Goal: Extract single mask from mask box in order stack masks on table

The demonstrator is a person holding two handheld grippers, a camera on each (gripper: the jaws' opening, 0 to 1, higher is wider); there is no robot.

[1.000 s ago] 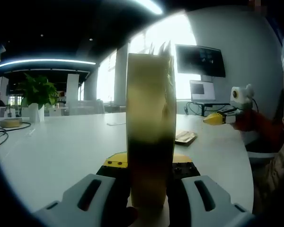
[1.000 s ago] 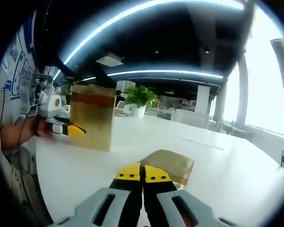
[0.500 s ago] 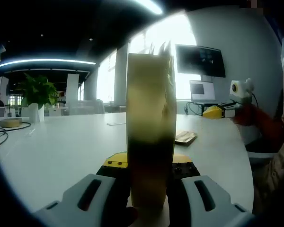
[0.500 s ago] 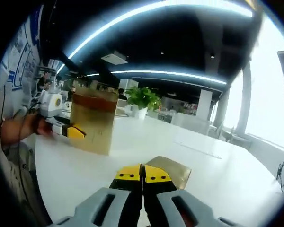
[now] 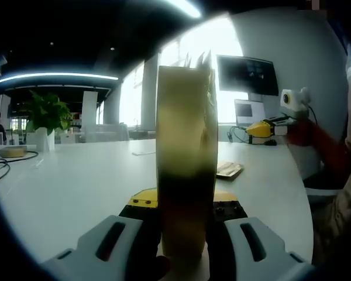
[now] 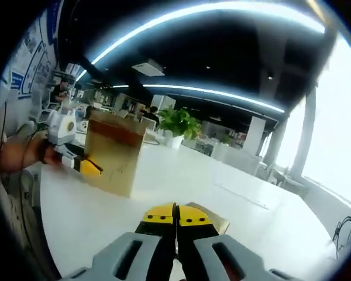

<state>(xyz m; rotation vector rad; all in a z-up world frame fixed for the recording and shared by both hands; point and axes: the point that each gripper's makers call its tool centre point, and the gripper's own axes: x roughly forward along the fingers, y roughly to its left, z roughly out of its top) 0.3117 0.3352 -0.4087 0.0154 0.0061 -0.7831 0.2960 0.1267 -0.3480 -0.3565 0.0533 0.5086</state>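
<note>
A tall yellow-brown mask box (image 5: 185, 158) stands upright on the white table (image 5: 76, 181), and my left gripper (image 5: 184, 202) is shut on its lower part. From the right gripper view the same mask box (image 6: 114, 153) stands at the left, with the left gripper (image 6: 82, 164) clamped on its side. A low stack of masks (image 5: 229, 170) lies flat on the table beyond the box. My right gripper (image 6: 175, 218) is shut with nothing visible between its yellow tips, raised above the stack of masks (image 6: 215, 221). That right gripper (image 5: 263, 127) hangs in the air at the right of the left gripper view.
A potted plant (image 5: 47, 114) stands at the table's far left, with a cable and a flat roll (image 5: 11, 152) near it. A dark wall screen (image 5: 247, 75) and a laptop (image 5: 250, 111) sit behind the right gripper. A person's hand (image 6: 20, 153) holds the left gripper.
My right gripper has risen away from the table, still shut; the mask stack sits lower and partly behind its tips now. The left gripper and the box have not moved.
</note>
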